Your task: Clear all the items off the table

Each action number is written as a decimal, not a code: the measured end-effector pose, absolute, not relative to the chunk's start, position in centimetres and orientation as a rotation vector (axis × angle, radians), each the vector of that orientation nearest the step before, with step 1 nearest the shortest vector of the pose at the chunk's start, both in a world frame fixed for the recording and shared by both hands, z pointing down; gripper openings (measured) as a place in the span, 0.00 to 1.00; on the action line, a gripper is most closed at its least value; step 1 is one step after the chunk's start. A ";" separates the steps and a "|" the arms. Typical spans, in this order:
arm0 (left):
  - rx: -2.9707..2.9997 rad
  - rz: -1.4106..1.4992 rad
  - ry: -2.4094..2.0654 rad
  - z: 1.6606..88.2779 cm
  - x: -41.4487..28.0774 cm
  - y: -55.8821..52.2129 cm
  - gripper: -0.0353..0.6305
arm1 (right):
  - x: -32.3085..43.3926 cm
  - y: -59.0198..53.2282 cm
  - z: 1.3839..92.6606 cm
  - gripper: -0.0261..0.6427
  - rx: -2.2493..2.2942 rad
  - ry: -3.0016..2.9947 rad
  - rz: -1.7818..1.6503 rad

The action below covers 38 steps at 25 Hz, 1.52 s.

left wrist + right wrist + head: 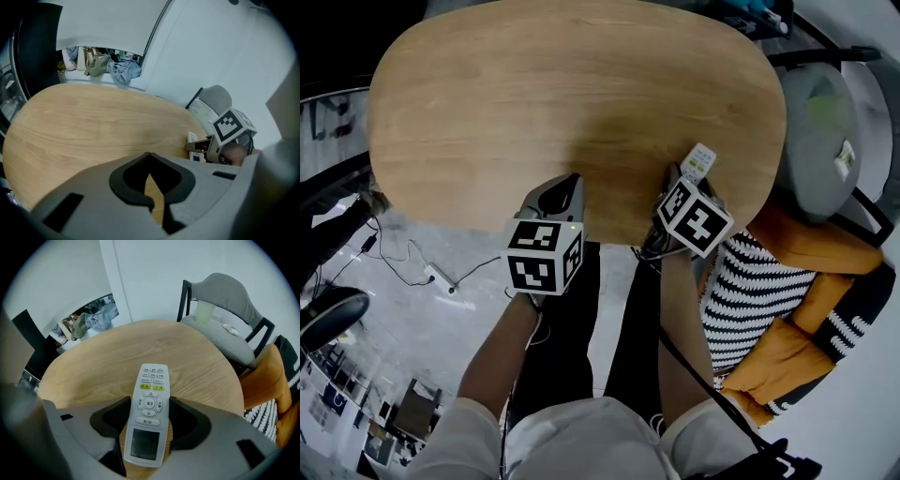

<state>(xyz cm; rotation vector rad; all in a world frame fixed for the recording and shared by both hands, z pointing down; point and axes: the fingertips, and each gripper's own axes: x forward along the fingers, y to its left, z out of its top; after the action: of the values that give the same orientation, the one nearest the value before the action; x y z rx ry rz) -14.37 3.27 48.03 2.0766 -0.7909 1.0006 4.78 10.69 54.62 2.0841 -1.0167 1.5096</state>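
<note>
one oval wooden table (pixel 534 112), white remote (pixel 149 413) over its near right edge, clamped between right gripper (pixel 148 401) jaws, left gripper (pixel 149 155) jaws pressed together on nothing, grey chair (pixel 225 319) alongside, clothes heap (pixel 112 65) beyond, remote half hidden in the head view

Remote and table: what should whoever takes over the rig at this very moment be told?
Right claw: shut on the remote, at the near right edge of the table. Whether the remote is lifted yet can't be told.
Left claw: shut, holding nothing, over the table's near edge.
Done: no other item shows on the tabletop.
Left: carry the remote off the table and set it down elsewhere.
</note>
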 end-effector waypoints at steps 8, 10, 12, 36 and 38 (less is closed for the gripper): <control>2.091 1.021 -0.784 48.1 -13.6 3.5 0.06 | 6.0 11.8 53.4 0.44 2.128 -1.031 1.517; 2.095 1.023 -0.782 48.0 -13.1 3.6 0.06 | 6.6 12.2 53.1 0.44 2.142 -1.030 1.524; 2.100 1.021 -0.777 47.9 -12.3 3.9 0.06 | 7.4 12.7 52.6 0.44 2.157 -1.026 1.532; 2.177 1.061 -0.565 48.9 8.7 12.0 0.06 | 26.2 21.0 49.2 0.44 2.408 -0.949 1.635; 2.178 1.066 -0.562 49.4 10.3 12.0 0.06 | 28.3 20.9 49.3 0.44 2.427 -0.953 1.631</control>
<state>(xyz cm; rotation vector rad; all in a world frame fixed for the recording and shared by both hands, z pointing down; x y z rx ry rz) 10.34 11.97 49.39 2.1779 -0.5620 1.0664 28.32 20.86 49.27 2.4275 -0.9535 1.6312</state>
